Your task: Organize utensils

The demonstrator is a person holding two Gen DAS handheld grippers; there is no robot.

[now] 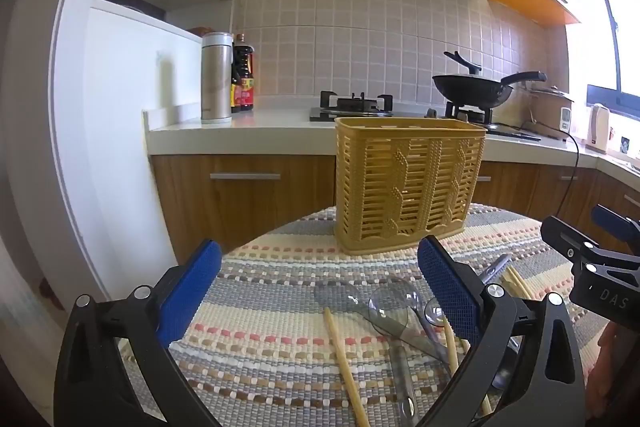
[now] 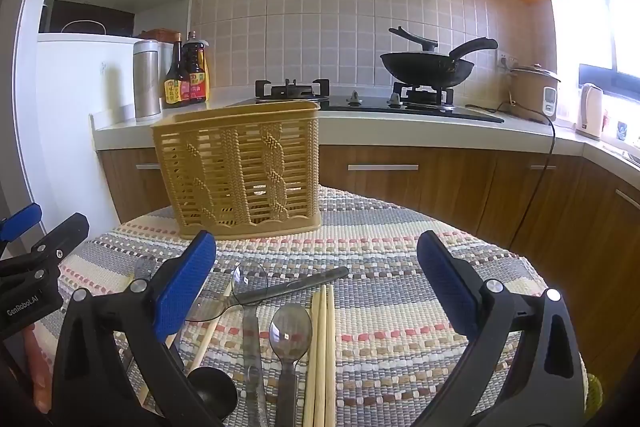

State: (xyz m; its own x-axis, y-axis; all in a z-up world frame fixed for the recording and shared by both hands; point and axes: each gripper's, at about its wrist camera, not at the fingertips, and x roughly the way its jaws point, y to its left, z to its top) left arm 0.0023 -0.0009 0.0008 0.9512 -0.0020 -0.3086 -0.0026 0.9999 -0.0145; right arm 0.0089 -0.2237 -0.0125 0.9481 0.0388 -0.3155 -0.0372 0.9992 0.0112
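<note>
A yellow slatted utensil basket (image 1: 408, 187) (image 2: 240, 169) stands upright at the far side of a round table with a woven striped cloth (image 1: 280, 347) (image 2: 400, 291). Clear plastic spoons (image 1: 394, 305) (image 2: 290, 333), a metal-handled utensil (image 2: 296, 285) and wooden chopsticks (image 1: 346, 367) (image 2: 320, 355) lie loose on the cloth in front of it. My left gripper (image 1: 320, 287) hovers open over the spoons, nothing between its blue pads. My right gripper (image 2: 316, 287) is open too, above the chopsticks and spoons. A black ladle bowl (image 2: 212, 389) lies low at the left.
Behind the table runs a kitchen counter (image 2: 400, 131) with a gas hob, a black wok (image 2: 428, 67), a steel flask (image 1: 216, 79), sauce bottles (image 2: 186, 75), a rice cooker (image 2: 534, 93) and a kettle. Wooden cabinets sit below. The other gripper shows at each view's edge.
</note>
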